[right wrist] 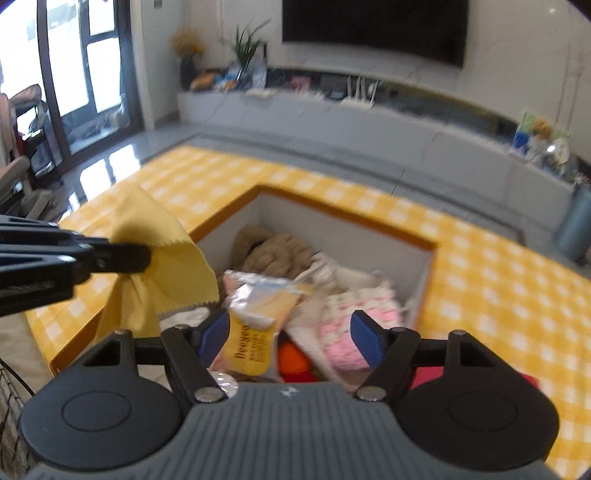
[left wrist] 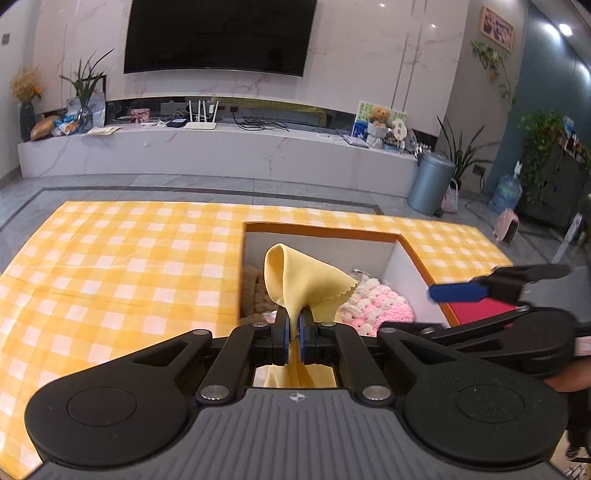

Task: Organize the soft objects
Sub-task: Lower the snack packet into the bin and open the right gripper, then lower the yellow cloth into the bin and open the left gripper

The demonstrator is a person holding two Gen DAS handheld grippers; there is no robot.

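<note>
Over the box's point(left wrist: 325, 230) orange rim, left hand-held gripper point(left wrist: 294, 325) clamped on yellow cloth point(left wrist: 303, 277), right hand-held gripper point(right wrist: 290, 339) apart.

Home living room: wall TV point(left wrist: 220, 35) above marble console point(left wrist: 207, 151) with router point(left wrist: 201, 117), houseplants point(left wrist: 85, 88), teddy bear point(left wrist: 380, 116), tiled floor point(left wrist: 221, 184).

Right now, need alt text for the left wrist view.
The left gripper, jaws shut, pinches a yellow cloth above an open box of soft items, including a pink-and-white knit piece, on a yellow checked tablecloth.
</note>
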